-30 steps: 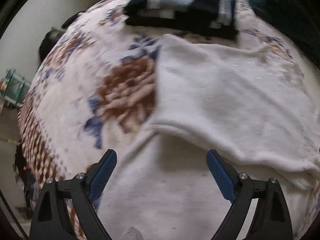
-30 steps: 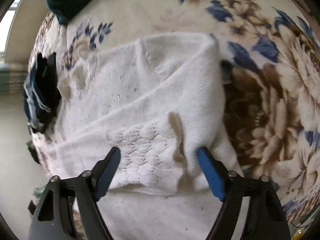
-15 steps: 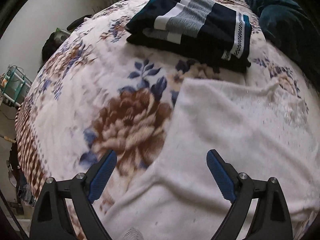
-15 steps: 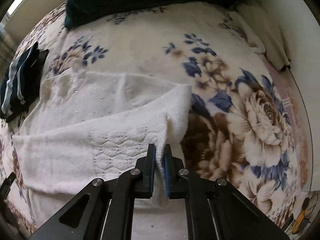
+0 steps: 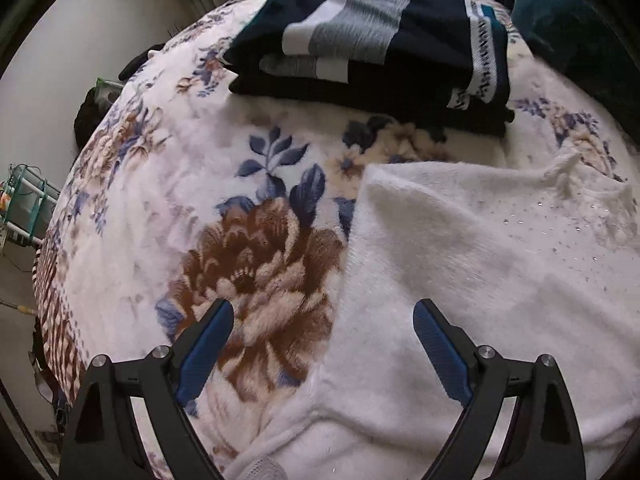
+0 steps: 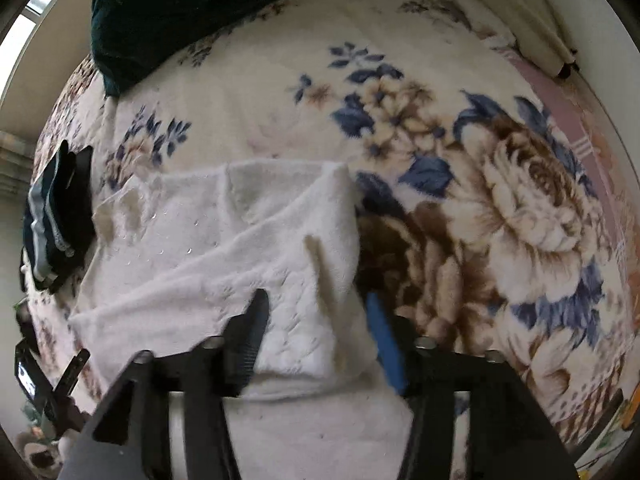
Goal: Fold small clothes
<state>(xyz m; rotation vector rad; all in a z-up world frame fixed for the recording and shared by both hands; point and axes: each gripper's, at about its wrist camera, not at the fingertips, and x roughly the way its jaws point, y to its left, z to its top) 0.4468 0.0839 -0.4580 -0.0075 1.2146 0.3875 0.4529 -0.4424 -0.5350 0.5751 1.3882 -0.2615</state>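
A: Left claw point(image 5: 323, 334) – status?

B: Spread wide, nothing between the pads. Hovers over the left edge of the white sweater point(image 5: 460, 280); left pad over the brown flower of the floral blanket point(image 5: 160, 200), right pad over white knit.

A: Right claw point(image 6: 316, 316)?

B: Also spread, fingers apart, not pinching. A folded-over flap of the sweater point(image 6: 240, 248), the part w/ the textured knit pattern, lies between the two pads. Frame is motion-blurred there, so can't tell if either pad touches the cloth.

A: Sweater position?

B: Flat on the bed, on the blanket point(image 6: 480, 200). One side folded in diagonally across the body; small sparkly dots visible on the chest. Right edge of the fold sits just beside a brown flower print.

A: Other items?

B: Folded navy garment w/ grey & white stripes point(image 5: 380, 48), beyond the sweater, near its top edge. Dark teal blanket point(image 6: 180, 4) heaped at the far end of the bed.
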